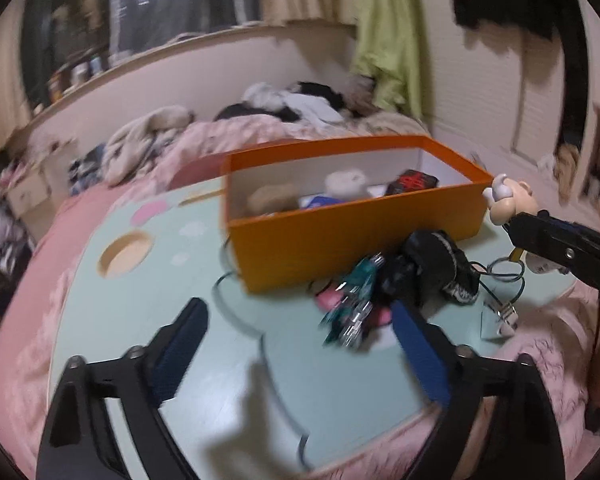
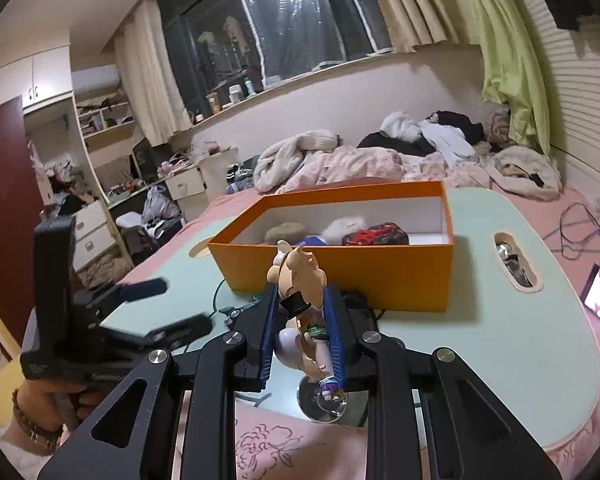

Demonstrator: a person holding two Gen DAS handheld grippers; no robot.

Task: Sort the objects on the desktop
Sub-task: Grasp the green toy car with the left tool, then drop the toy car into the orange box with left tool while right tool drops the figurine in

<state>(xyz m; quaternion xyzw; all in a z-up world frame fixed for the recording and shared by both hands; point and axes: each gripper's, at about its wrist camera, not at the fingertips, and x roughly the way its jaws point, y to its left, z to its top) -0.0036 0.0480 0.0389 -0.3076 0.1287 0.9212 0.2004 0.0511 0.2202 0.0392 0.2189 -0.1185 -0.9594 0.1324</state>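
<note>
My right gripper (image 2: 300, 300) is shut on a small cartoon figurine (image 2: 300, 276) with a black top hat and a clear round base, held above the mint-green table (image 2: 500, 320) just before the orange box (image 2: 340, 268). In the left wrist view the figurine (image 1: 508, 200) sits in the right gripper (image 1: 518, 232) beside the orange box's (image 1: 340, 232) right corner. My left gripper (image 1: 300, 344) is open over bare table, with nothing between its fingers. A teal and pink item (image 1: 352, 312) and a black pouch (image 1: 440, 272) lie just beyond its right finger.
The box holds two fluffy things, a red-black case (image 2: 376, 236) and a blue item. A keyring with a clip (image 1: 500, 316) and thin cables lie on the table. The table has a round hole (image 1: 124, 254) and a slot (image 2: 514, 264). Pink bedding surrounds it.
</note>
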